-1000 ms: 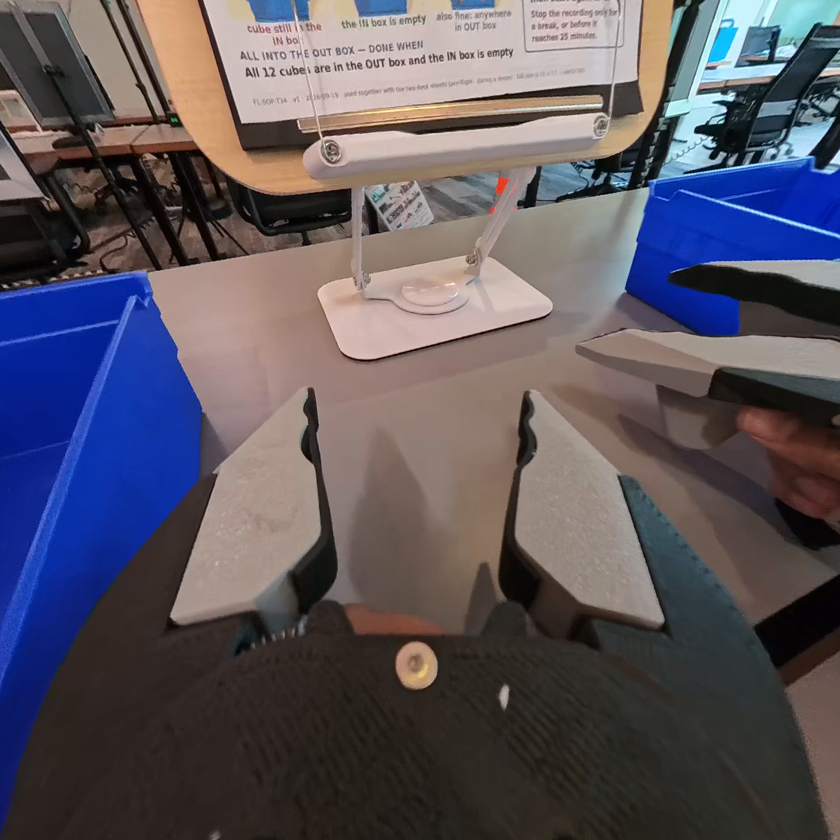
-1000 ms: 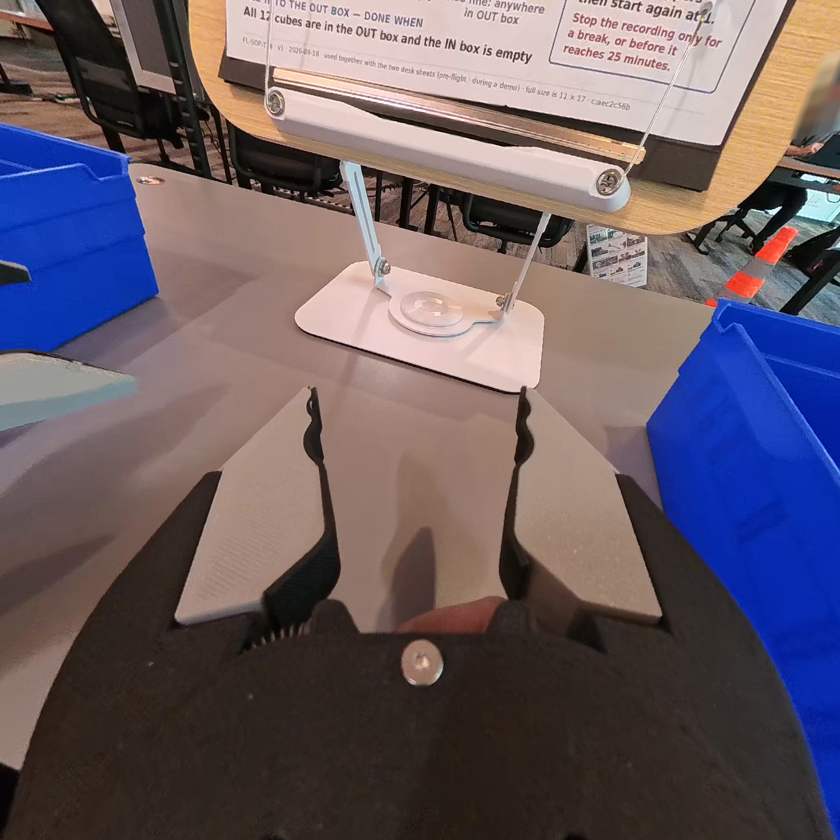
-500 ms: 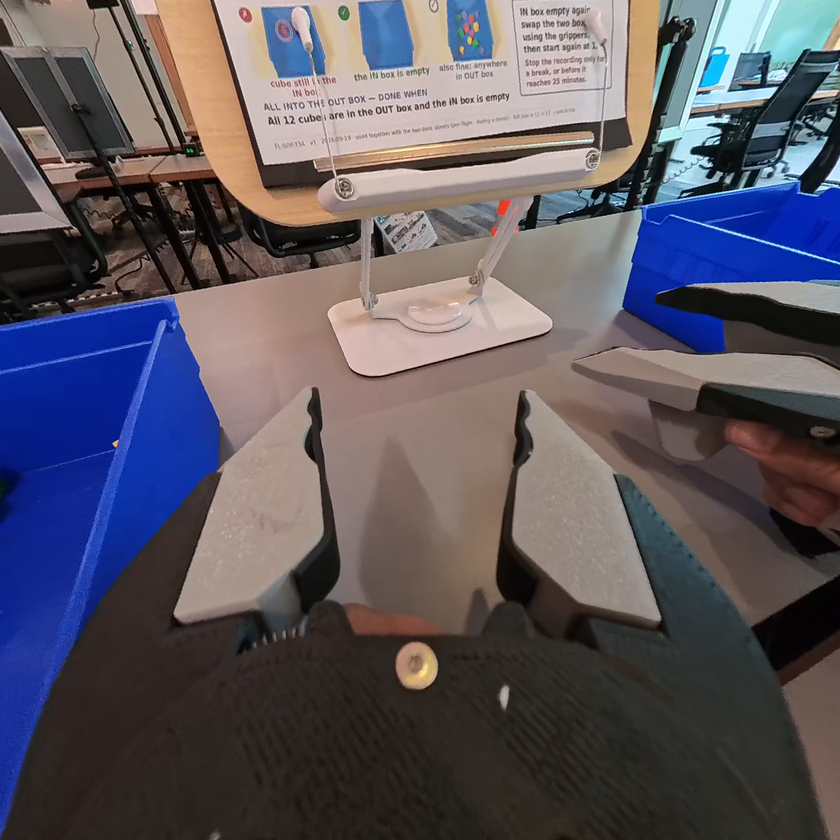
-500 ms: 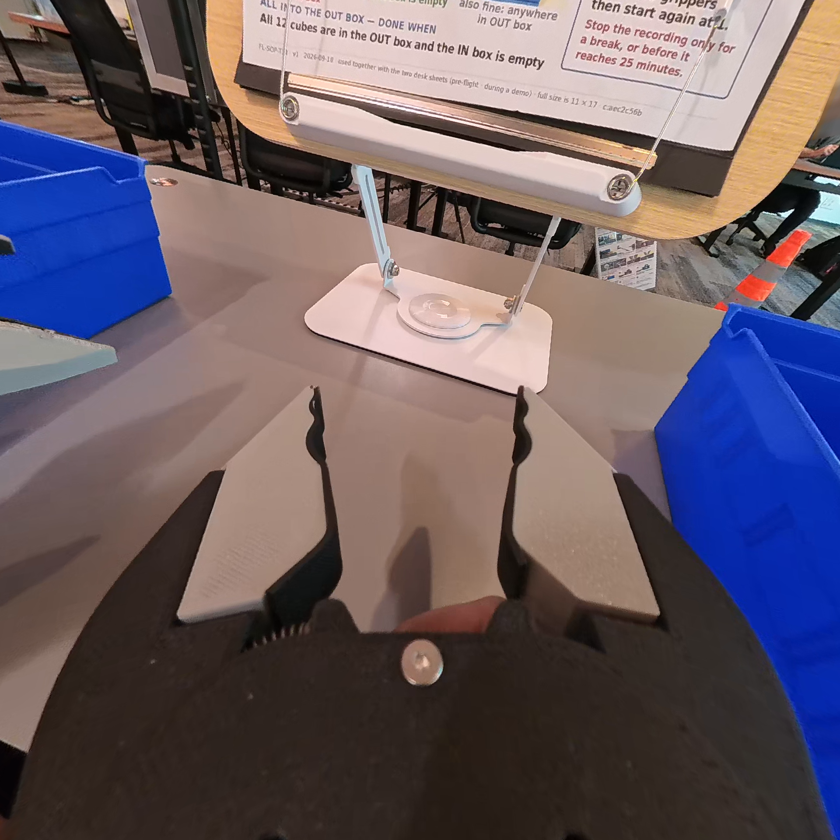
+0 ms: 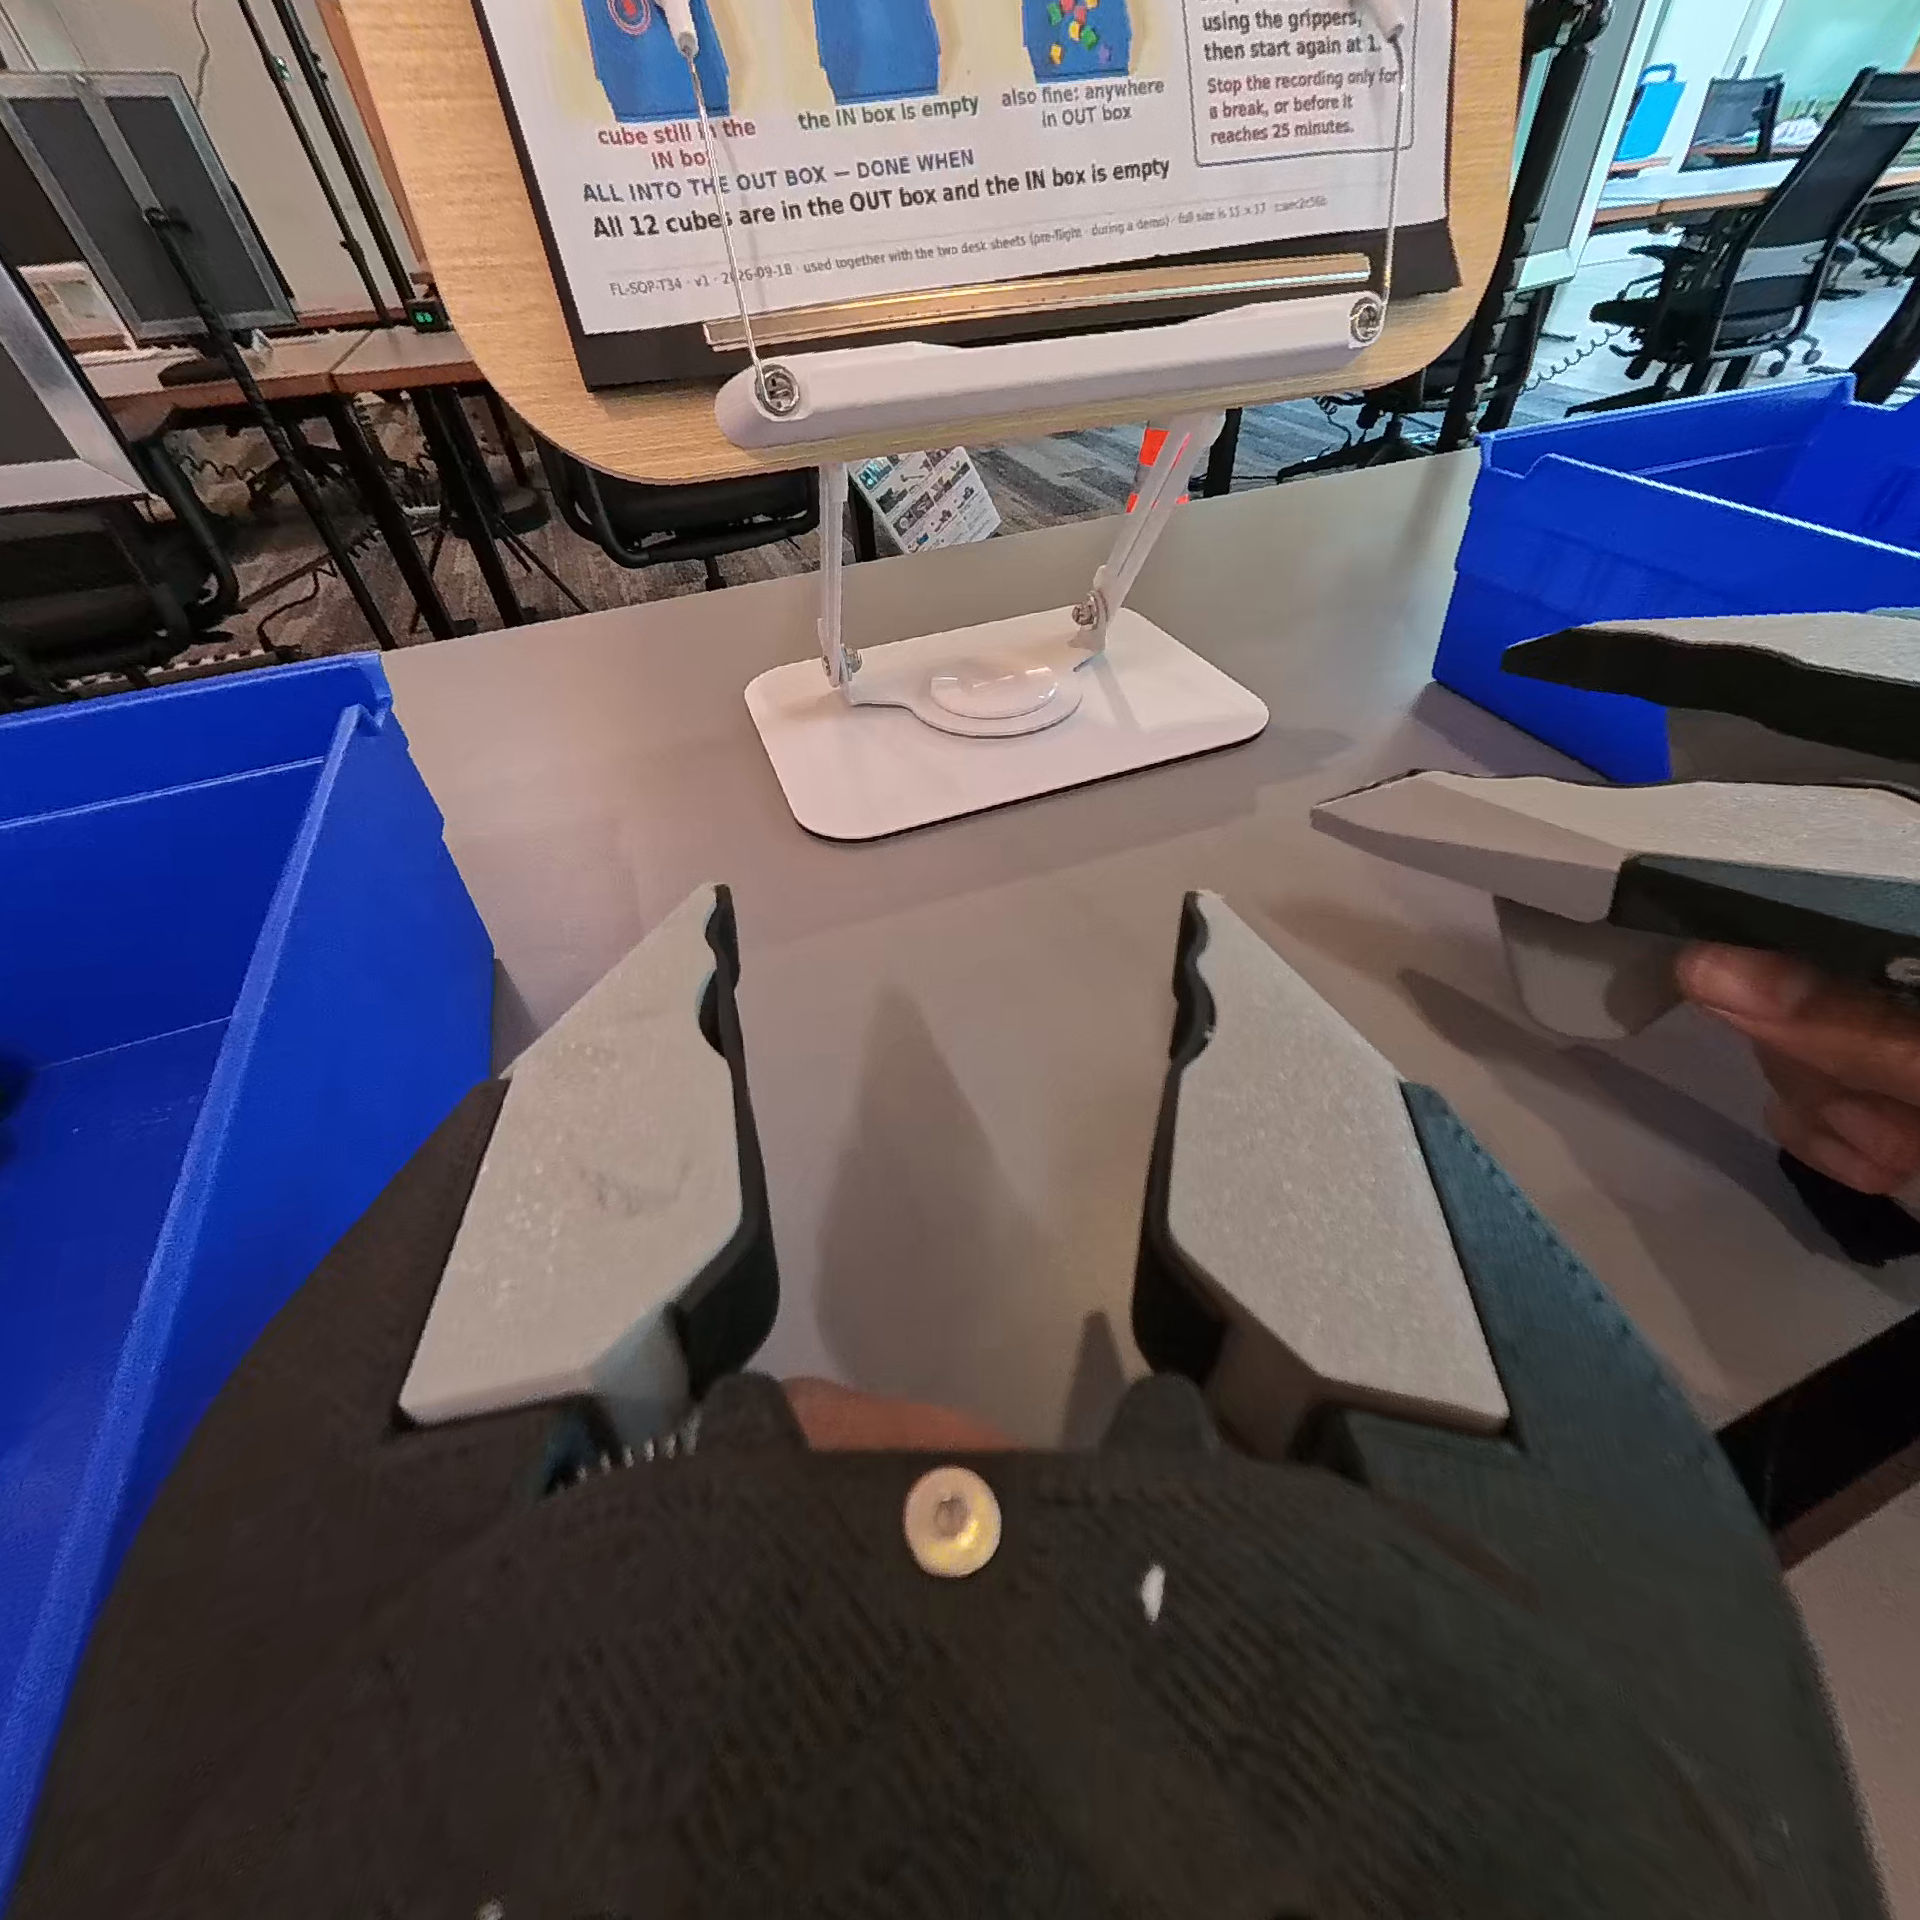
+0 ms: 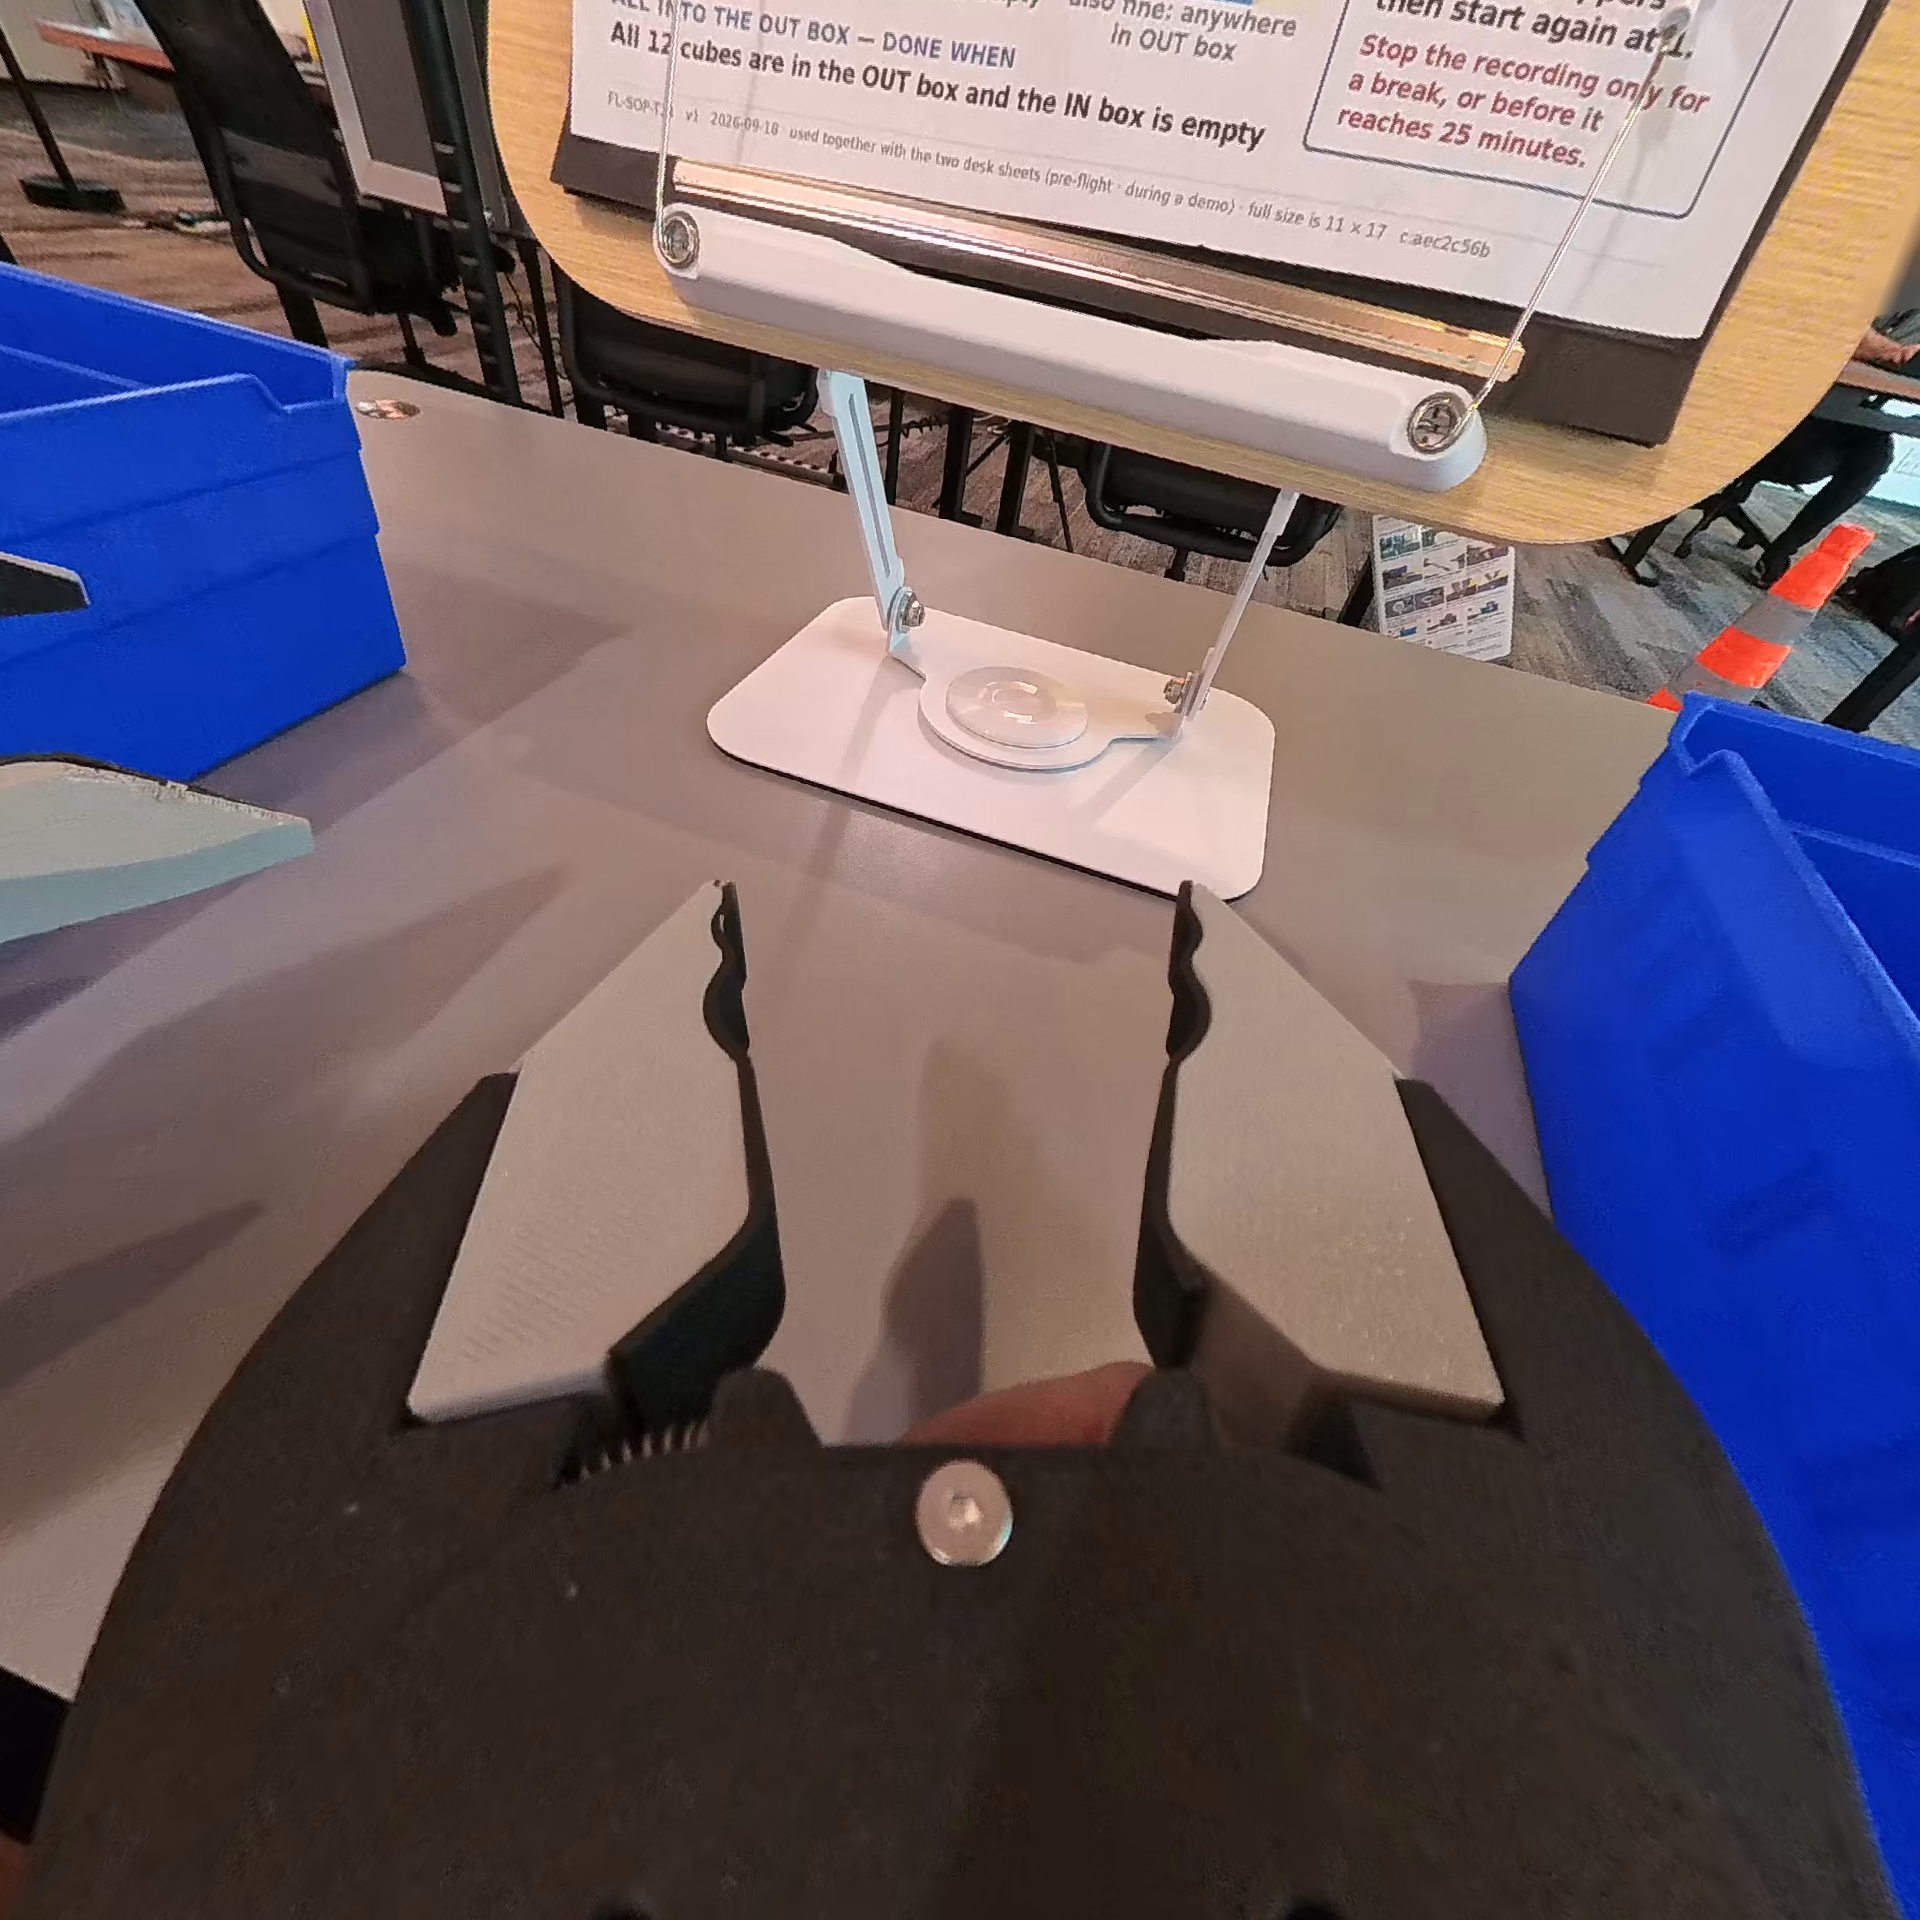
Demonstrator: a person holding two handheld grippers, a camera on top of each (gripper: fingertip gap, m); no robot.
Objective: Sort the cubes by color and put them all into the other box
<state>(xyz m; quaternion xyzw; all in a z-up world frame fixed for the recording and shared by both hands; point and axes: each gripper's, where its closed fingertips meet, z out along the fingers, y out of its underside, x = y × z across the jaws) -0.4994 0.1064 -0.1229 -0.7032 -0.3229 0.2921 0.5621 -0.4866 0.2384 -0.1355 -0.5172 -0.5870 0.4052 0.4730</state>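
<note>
L gripper & R gripper: jaws released, nothing held, over bench. No cubes visible; prob light, rigid — pinch flat opposite faces.

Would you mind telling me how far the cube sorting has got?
Nothing looks done from here: no cube shows in either box. In hand, nothing: the left gripper and right gripper are open and empty above the table, between the left box and right box. All the sorting appears left.
</note>
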